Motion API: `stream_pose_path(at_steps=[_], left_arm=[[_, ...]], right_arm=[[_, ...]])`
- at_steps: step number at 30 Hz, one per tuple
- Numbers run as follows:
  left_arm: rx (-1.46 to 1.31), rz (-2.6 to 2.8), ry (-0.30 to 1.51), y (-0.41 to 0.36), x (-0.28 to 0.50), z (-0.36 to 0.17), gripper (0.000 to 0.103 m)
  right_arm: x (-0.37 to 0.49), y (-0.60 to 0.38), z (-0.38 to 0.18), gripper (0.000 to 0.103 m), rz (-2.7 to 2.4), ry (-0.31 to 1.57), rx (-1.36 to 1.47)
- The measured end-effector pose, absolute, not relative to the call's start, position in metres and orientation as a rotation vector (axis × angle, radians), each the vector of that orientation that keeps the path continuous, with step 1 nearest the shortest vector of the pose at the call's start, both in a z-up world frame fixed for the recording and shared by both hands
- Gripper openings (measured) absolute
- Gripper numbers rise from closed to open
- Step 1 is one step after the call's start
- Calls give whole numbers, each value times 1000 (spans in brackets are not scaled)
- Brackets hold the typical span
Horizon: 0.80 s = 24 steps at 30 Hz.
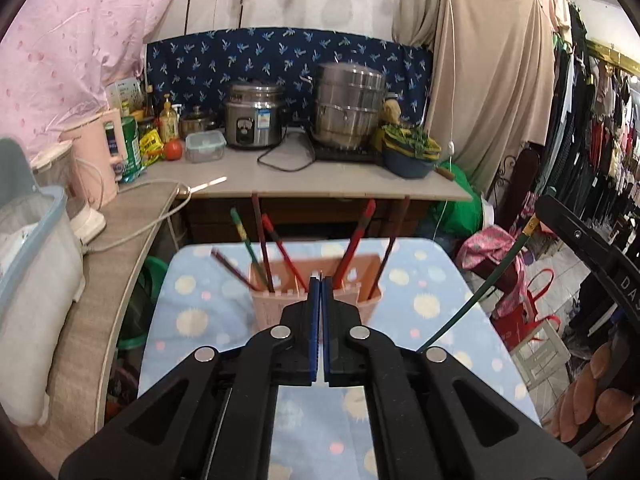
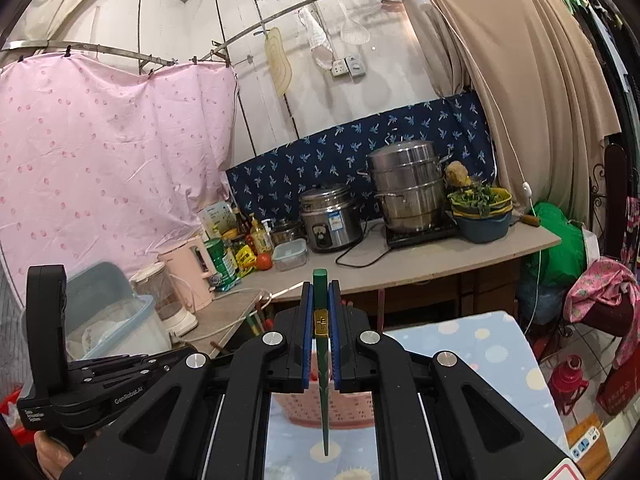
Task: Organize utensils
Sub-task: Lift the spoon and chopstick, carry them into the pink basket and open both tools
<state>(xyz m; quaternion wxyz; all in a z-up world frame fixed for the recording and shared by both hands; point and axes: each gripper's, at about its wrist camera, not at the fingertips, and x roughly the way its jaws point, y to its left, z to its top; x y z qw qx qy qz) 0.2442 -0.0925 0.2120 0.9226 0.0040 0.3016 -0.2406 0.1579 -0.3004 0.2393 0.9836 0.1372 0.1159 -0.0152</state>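
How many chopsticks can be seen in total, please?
7. Six stand in the pink holder; one green chopstick is in the right gripper. The left gripper may hide others.

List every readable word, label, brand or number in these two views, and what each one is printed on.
"GenRoboAI": on the left gripper body, seen in the right wrist view.
"DA": cut-off letters on the right gripper body, seen in the left wrist view.
Rice cooker sticker, green canister label, gold band on the green chopstick: too small or blurred to read.
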Motion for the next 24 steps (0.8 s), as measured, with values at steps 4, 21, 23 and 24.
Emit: stream_pose_path(at_steps=[4,21,23,24], left_arm=[[-31,-513,585,-99,268,228,1],[-38,-517,669,-143,345,174,1],[-37,-512,692,-145,350,163,1],[-37,-510,701,-146,352,159,1]], right_arm=[[185,-310,252,7,-62,206,267],[273,-317,191,7,-87,322,243],[277,-314,182,7,-80,340,235],[280,-312,177,7,-76,352,230]])
